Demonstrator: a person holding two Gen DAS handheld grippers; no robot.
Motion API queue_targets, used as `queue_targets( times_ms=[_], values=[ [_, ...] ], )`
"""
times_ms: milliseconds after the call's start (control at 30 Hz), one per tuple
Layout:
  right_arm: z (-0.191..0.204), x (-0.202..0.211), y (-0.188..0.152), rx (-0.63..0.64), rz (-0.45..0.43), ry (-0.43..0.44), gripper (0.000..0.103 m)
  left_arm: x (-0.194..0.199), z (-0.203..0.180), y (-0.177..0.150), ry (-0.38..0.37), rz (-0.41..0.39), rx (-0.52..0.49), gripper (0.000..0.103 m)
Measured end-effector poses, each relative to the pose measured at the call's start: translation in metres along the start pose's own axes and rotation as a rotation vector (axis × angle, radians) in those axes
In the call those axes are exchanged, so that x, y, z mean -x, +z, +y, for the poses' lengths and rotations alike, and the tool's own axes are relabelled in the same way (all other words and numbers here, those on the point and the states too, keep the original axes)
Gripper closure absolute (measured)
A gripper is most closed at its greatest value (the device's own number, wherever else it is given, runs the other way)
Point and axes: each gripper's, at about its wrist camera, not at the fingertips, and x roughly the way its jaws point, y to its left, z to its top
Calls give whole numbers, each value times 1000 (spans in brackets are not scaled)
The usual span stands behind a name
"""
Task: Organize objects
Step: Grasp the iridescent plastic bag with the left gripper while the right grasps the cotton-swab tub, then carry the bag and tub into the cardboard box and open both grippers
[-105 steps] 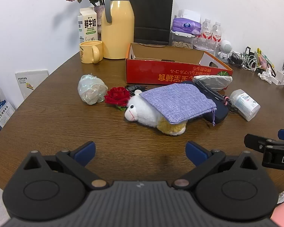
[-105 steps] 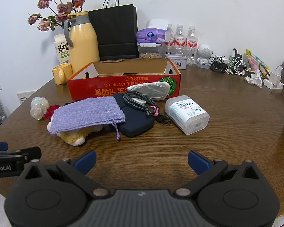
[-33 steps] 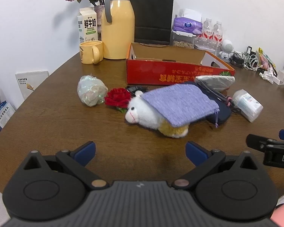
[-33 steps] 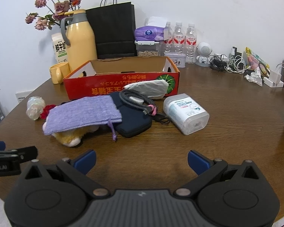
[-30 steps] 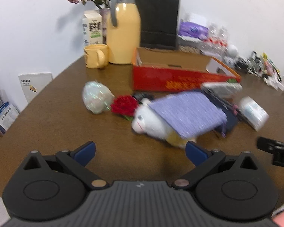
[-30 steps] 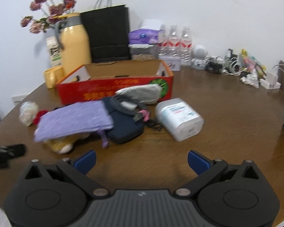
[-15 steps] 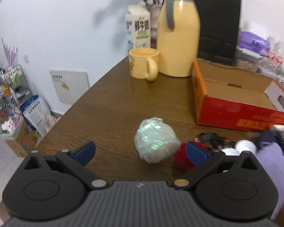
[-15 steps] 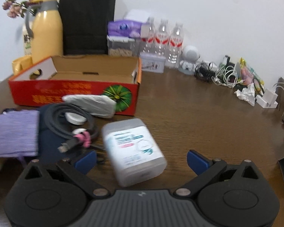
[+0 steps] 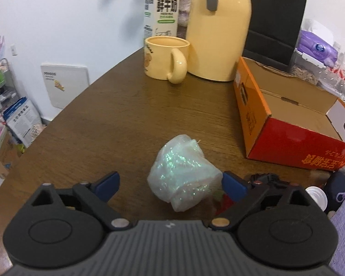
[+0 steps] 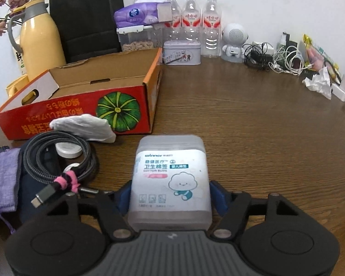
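Note:
In the left wrist view an iridescent wrapped bundle (image 9: pixel 184 174) lies on the brown table (image 9: pixel 117 119). My left gripper (image 9: pixel 171 184) straddles it with its jaws closing. The right pad is at the bundle's edge and the left pad stands clear of it. In the right wrist view a translucent cotton-bud box (image 10: pixel 170 177) lies flat on the table. My right gripper (image 10: pixel 171 196) has its jaws closing on the box, with the blue pads against both long sides. The open red cardboard box (image 10: pixel 80 105) stands to the left behind it.
A yellow mug (image 9: pixel 165 59), yellow thermos (image 9: pixel 218 27) and milk carton (image 9: pixel 161 11) stand beyond the bundle. A coiled black cable (image 10: pixel 57 158), purple pouch (image 10: pixel 2 179) and white packet (image 10: pixel 82 126) lie left of the cotton-bud box. Bottles (image 10: pixel 191 23), a tin (image 10: pixel 181 53) and tangled chargers (image 10: pixel 276 59) line the wall.
Both grippers moved forward and down, the left swinging to the bundle and the right to the cotton-bud box. Each object now sits between the jaws, which have narrowed, the right far more.

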Motion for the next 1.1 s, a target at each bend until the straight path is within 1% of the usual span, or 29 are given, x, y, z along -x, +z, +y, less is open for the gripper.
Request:
queue_targets(
  times_ms=[33,67,133,167,233,333,400,600,733,833,900,967,1100],
  values=[
    [0,-1,0,1,-2,2,36,-1,0,1,-8,0,-1,18],
    [1,-2,1,3,-7,8,39,-3,0,1,-16,0,3,30],
    [2,-3,2,-1,-11,19,39,-8,1,3,-31,7,11,50],
    [2,-3,2,-7,-16,22,39,-9,1,3,-39,5,11,54],
    [4,-3,1,-11,-23,27,39,-8,0,2,-41,-9,6,57],
    [4,0,-1,-24,-40,49,39,-1,-1,1,-40,-34,-3,59],
    [6,5,-1,-27,-64,49,39,7,-2,0,-38,-60,-8,59],
    [9,28,6,-43,-155,54,39,40,-10,7,-83,-137,-20,58],
    [24,47,27,-11,-244,74,39,60,-32,26,-139,-199,-63,58],
    [39,51,56,19,-288,95,39,64,-57,48,-186,-228,-97,58],
    [53,47,75,44,-304,108,39,59,-81,64,-209,-225,-135,58],
    [67,36,95,64,-303,118,39,49,-105,77,-214,-208,-174,58],
    [93,-3,126,91,-237,129,39,12,-150,100,-223,-108,-225,58]
  ],
)
